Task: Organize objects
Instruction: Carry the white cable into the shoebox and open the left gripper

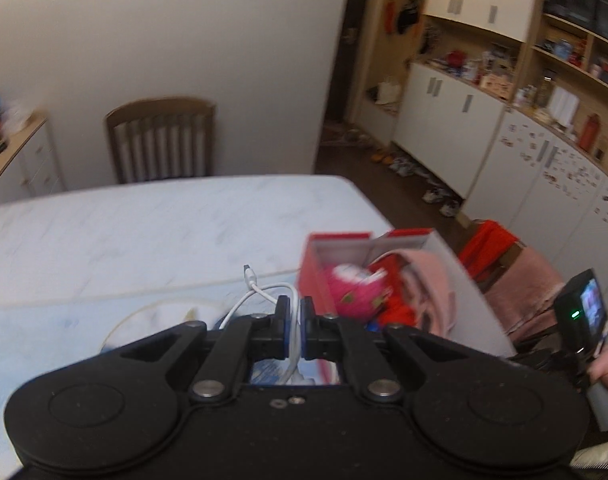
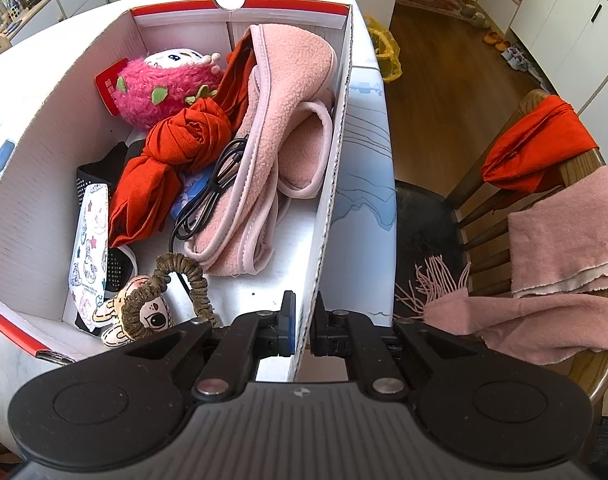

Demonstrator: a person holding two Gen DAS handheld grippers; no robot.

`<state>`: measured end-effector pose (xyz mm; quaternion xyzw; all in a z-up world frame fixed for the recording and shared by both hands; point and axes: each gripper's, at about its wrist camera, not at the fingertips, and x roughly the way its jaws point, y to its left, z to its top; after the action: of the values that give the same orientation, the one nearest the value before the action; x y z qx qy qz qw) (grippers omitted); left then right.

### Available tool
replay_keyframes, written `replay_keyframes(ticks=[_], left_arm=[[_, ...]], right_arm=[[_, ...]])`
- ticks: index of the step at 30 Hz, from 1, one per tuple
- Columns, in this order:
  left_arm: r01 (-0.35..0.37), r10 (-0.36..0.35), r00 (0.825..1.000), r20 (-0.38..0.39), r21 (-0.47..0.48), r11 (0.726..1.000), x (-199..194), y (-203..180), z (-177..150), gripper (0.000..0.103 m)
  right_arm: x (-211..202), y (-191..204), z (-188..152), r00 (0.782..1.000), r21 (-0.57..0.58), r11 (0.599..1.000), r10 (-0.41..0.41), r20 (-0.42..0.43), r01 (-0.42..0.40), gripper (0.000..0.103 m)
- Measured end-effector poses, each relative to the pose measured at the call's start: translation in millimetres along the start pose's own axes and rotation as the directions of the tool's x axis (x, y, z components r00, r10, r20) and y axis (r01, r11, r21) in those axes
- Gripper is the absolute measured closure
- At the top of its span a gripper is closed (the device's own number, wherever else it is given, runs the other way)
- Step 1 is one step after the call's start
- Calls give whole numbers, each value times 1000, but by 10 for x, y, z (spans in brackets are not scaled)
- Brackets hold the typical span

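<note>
My left gripper is shut on a white cable, whose loop and plug stick up above the fingers, over the white table. Just right of it stands the red and white cardboard box with a pink plush toy inside. In the right wrist view my right gripper is shut on the box's right wall, near its front corner. The box holds the pink plush toy, a pink fleece garment, a red cloth, a black cable and a small doll.
A wooden chair stands behind the table by the wall. Another chair right of the table carries a red cloth and a pink scarf. Cupboards and cluttered shelves line the far right. A hand holds the other gripper's handle.
</note>
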<state>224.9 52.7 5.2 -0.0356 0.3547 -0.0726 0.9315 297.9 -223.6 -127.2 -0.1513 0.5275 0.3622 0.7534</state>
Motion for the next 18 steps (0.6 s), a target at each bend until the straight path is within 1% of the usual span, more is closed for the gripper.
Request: replay_keyframes(ticks=[6, 11, 14, 18], left_arm=[[95, -97, 995, 15, 109, 989, 164, -516, 222, 101], [159, -161, 987, -7, 178, 971, 460, -893, 268, 101], [187, -183, 982, -35, 208, 960, 656, -1048, 225, 101], [197, -184, 980, -78, 244, 950, 922, -1190, 104, 101]], right_arm=[[-4, 14, 8, 1000, 2, 1000, 0, 3, 0, 97], [-3, 17, 10, 1000, 7, 1000, 6, 7, -6, 97], [5, 22, 15, 1000, 10, 1000, 10, 8, -10, 97], [6, 0, 2, 1000, 12, 1000, 13, 14, -13, 97]])
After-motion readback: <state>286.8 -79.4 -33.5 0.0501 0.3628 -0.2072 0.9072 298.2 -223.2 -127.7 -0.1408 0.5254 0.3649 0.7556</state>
